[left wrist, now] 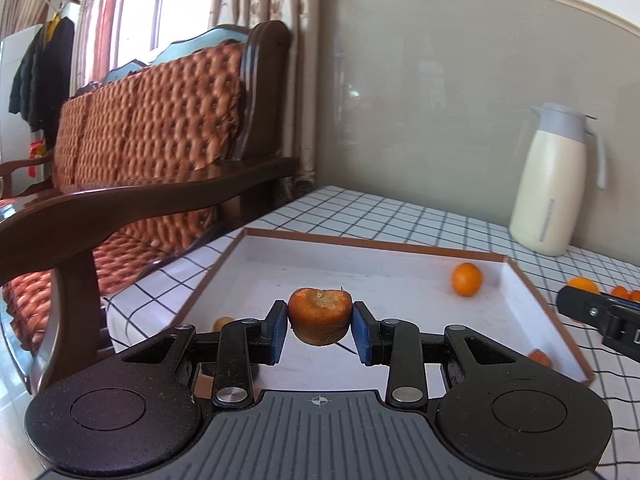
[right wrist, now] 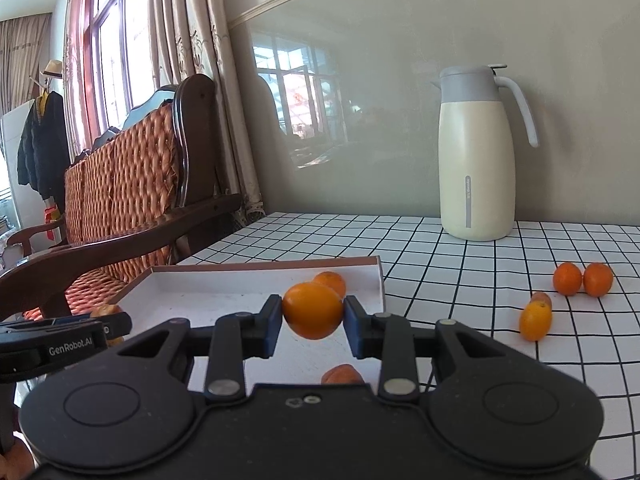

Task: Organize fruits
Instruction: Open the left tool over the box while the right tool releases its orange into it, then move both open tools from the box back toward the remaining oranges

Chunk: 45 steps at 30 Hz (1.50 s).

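Observation:
My left gripper point(left wrist: 320, 322) is shut on a squat orange-brown fruit point(left wrist: 320, 314), held above the white tray point(left wrist: 532, 292). An orange point(left wrist: 466, 279) lies at the tray's far right, and small fruits sit at its near left point(left wrist: 222, 323) and near right point(left wrist: 540, 358). My right gripper point(right wrist: 313, 314) is shut on a round orange point(right wrist: 313, 311) above the tray's right side point(right wrist: 378, 280). Another orange point(right wrist: 331, 282) lies in the tray behind it, and one point(right wrist: 342, 375) below. Loose oranges point(right wrist: 567, 278) point(right wrist: 598, 279) point(right wrist: 535, 320) lie on the tablecloth to the right.
A cream thermos jug point(right wrist: 476, 160) stands at the back of the checked table point(right wrist: 440, 264) by the wall. A wooden sofa point(left wrist: 152, 132) with orange cushions stands close to the table's left edge. The right gripper's body point(left wrist: 600, 316) shows at the right of the left wrist view.

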Each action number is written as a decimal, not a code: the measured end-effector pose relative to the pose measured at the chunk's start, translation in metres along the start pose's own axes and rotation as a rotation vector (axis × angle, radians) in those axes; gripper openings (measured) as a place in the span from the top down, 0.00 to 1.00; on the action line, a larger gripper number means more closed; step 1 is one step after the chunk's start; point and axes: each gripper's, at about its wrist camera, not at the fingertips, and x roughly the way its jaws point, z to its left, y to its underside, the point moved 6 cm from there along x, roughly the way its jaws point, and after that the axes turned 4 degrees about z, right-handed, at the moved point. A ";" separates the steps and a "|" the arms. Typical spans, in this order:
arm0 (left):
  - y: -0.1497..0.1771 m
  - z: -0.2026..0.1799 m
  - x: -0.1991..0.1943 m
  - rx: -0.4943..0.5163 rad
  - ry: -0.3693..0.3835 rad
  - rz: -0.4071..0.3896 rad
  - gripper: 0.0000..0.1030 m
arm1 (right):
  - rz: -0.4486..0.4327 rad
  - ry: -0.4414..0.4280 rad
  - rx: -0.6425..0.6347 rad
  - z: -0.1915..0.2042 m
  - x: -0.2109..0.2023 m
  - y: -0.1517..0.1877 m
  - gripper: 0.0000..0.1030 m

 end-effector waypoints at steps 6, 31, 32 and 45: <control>-0.001 0.009 0.017 -0.006 -0.028 0.018 0.66 | 0.020 0.016 0.004 0.002 0.015 -0.001 0.76; -0.030 0.002 0.003 0.098 -0.115 -0.081 0.00 | -0.173 0.107 0.022 -0.015 -0.007 -0.026 0.06; -0.030 0.002 0.001 0.097 -0.112 -0.084 0.00 | -0.172 0.102 0.029 -0.016 -0.008 -0.026 0.06; -0.024 -0.016 -0.005 0.099 -0.054 -0.054 0.00 | -0.140 0.106 0.091 -0.039 -0.020 -0.020 0.06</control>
